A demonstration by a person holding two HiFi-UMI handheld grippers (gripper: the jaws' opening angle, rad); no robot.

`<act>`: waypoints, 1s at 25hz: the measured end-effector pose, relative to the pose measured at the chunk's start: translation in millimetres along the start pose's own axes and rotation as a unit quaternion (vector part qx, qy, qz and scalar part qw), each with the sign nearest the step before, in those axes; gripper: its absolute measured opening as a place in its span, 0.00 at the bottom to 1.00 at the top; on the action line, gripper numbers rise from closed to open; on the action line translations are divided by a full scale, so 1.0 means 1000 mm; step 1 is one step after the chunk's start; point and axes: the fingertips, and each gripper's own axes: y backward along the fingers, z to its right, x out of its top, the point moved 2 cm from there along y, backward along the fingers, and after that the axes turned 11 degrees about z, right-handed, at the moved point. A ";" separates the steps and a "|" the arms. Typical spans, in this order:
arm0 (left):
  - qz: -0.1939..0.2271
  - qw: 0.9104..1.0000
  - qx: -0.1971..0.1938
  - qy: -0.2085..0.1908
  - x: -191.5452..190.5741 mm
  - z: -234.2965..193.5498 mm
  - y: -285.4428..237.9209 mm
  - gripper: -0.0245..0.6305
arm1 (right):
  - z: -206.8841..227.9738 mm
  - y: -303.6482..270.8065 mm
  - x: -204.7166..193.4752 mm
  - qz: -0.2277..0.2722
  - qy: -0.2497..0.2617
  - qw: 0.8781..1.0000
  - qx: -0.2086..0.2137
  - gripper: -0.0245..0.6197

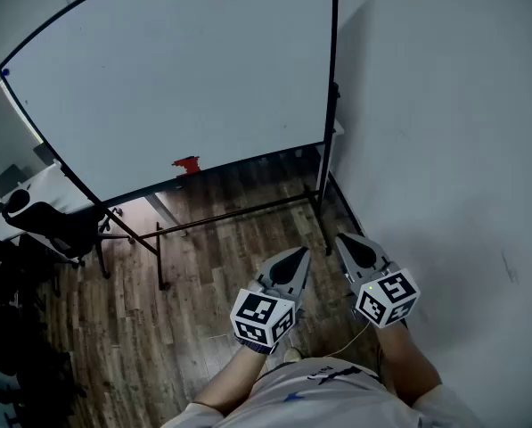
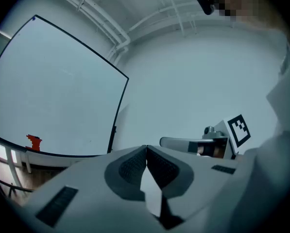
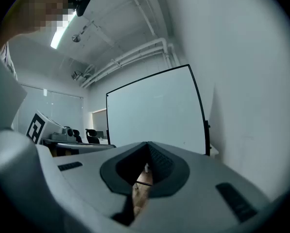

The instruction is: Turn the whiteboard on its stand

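The whiteboard (image 1: 176, 78) has a black frame and stands on a black metal stand (image 1: 323, 185) close to the wall. A small red thing (image 1: 187, 164) sits on its lower rail. The board also shows in the left gripper view (image 2: 52, 96) and in the right gripper view (image 3: 154, 113). My left gripper (image 1: 303, 253) and right gripper (image 1: 340, 238) hover side by side over the floor, short of the stand's right leg, touching nothing. Both are shut and empty, with the tips meeting at the left gripper (image 2: 146, 148) and the right gripper (image 3: 148, 144).
A white wall (image 1: 444, 150) runs close along the right, just behind the board's right edge. A black office chair (image 1: 52, 226) stands at the left by the stand's other leg. A low crossbar (image 1: 239, 210) joins the legs above the wooden floor (image 1: 212, 266).
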 end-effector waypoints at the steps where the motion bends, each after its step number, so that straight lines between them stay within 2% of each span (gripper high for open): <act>1: 0.000 1.000 0.000 0.000 -0.001 -0.003 -0.002 0.06 | 0.002 -0.002 -0.002 0.000 0.000 1.000 -0.001 0.06; 11: -0.007 1.000 0.005 0.005 -0.006 -0.027 -0.017 0.06 | 0.020 -0.023 -0.014 -0.006 -0.010 1.000 -0.011 0.06; 16: -0.022 1.000 0.009 0.006 -0.019 -0.041 -0.034 0.06 | 0.042 -0.043 -0.021 0.002 -0.044 0.999 0.007 0.06; 22: -0.043 0.998 0.033 0.002 -0.038 -0.076 -0.072 0.06 | 0.115 -0.094 -0.022 0.016 -0.042 0.999 0.025 0.07; 25: -0.045 0.998 0.042 -0.002 -0.044 -0.100 -0.111 0.06 | 0.169 -0.137 -0.021 0.022 -0.040 0.998 0.050 0.16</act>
